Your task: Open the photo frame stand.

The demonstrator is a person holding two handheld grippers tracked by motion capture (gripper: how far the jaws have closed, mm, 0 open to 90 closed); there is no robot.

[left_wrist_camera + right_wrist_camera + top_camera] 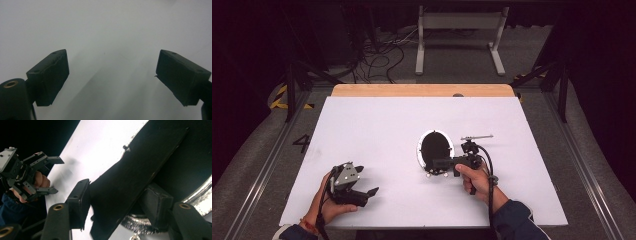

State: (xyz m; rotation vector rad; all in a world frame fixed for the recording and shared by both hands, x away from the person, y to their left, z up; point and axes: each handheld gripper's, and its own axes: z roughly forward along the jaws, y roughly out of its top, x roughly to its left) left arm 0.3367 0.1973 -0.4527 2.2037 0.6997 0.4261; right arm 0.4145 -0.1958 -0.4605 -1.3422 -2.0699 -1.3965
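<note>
Gripping the pan (pixel 419 150) by its handle looks like the step in hand. The pan sits right of centre on the white bench (pixel 377 130), black inside w/ a shiny rim, handle toward the person. R gripper (pixel 437 165) comes in level from the right, jaws either side of that handle, approx half wide. Whether the pads actually press on it can't be told.

To do it well: prob. best to centre the flat black handle (pixel 130 185) btwn both pads, since it crosses the gap at a slant and sits closer to one jaw. Square the wrist to it, close firmly, then lift slow so the pan doesn't swing or tip.

L gripper (pixel 368 180) is well apart at the near left of the bench, jaws wide, nothing in them.

Views differ. The high view gives the layout and the pan's whole oval. The right gripper view gives the slant of the handle across the jaws, the rim (pixel 200 195) up close, plus the L gripper (pixel 56 175) far off. The left gripper view has its own spread jaws over bare bench.
</note>
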